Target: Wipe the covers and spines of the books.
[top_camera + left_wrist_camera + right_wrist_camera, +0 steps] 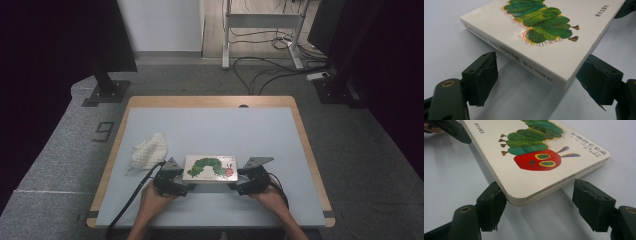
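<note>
- The board book (210,167), a thick white one with a green caterpillar and a red face on its cover, lies flat near the front edge of the table (210,130), cover up, at the centre of the person's reach.
- The left gripper (173,181) sits at the book's near-left corner, about 8 o'clock from it. In the left gripper view its jaws stand apart around that corner (564,82): one pad is well clear of the spine, the other close beside the near edge, and I cannot tell whether it touches. Nothing is clamped.
- The right gripper (248,180) is at 4 o'clock, at the near-right corner. Its jaws also gape to either side of the rounded corner (520,200), one pad just beside it, gripping nothing.
- The step looks like taking the book by both near corners. To do it well, slide each gripper further on so the pads reach past the rounded corners, then close both evenly to stop the book pivoting.
- A crumpled white cloth (147,150) lies at 10 o'clock, apart from the book.
</note>
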`<state>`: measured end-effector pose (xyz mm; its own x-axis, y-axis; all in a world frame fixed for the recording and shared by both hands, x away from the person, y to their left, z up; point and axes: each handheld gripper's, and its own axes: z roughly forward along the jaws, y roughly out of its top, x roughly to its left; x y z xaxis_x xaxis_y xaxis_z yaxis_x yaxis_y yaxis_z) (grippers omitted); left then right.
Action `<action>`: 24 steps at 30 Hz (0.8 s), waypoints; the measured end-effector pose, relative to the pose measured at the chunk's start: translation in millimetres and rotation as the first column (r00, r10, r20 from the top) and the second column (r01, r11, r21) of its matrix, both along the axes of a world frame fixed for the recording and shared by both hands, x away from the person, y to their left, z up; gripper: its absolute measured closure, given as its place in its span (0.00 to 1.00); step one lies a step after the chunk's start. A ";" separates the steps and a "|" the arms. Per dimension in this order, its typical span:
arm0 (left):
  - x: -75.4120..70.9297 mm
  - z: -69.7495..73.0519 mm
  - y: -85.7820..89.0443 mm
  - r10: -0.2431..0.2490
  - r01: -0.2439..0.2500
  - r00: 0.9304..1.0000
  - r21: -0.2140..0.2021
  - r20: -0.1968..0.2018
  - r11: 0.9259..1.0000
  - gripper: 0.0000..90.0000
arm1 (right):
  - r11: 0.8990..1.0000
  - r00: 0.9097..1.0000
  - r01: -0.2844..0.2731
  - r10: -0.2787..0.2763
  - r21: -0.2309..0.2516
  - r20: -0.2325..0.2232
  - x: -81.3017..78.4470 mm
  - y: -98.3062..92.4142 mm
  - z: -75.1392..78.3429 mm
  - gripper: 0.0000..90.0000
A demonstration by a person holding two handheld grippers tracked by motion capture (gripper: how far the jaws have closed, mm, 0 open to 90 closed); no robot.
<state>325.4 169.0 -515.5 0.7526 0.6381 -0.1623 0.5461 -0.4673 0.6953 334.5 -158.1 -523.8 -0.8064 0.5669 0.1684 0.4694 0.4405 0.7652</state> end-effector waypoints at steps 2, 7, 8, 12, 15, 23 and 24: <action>-1.1 -1.7 0.3 -0.005 0.005 1.000 -0.002 -0.001 1.000 0.23 | 1.000 1.000 0.000 0.000 -0.006 0.006 -1.4 0.4 -1.2 0.30; -3.8 -6.0 -0.8 -0.010 0.011 1.000 0.014 -0.002 1.000 0.24 | 1.000 1.000 -0.003 0.003 -0.022 0.021 -5.0 1.3 -4.8 0.30; -4.7 -6.8 -1.4 -0.011 0.011 1.000 0.018 0.002 1.000 0.24 | 1.000 1.000 -0.005 0.006 -0.026 0.024 -5.9 1.5 -5.7 0.30; -8.0 -7.6 -2.9 -0.019 0.018 1.000 0.034 0.025 0.999 0.24 | 1.000 0.999 -0.005 0.006 -0.025 0.033 -8.9 1.4 -8.8 0.30; -10.0 -7.2 -3.0 -0.032 0.030 0.999 0.053 0.029 0.998 0.24 | 0.999 0.999 -0.010 0.012 -0.045 0.049 -11.2 3.0 -8.8 0.29; -17.8 -4.8 -0.4 -0.054 0.050 0.998 0.089 0.046 0.995 0.34 | 0.997 0.997 -0.021 0.026 -0.073 0.071 -16.6 4.5 -8.7 0.30; -18.5 -4.5 -0.1 -0.054 0.049 0.997 0.097 0.052 0.994 0.37 | 0.997 0.997 -0.018 0.024 -0.079 0.077 -16.7 4.8 -8.5 0.32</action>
<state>306.8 168.8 -519.9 0.7909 0.6089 -0.0604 0.4823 -0.5596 0.6739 317.7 -153.3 -532.3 -0.8271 0.5588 0.0605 0.4001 0.5097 0.7616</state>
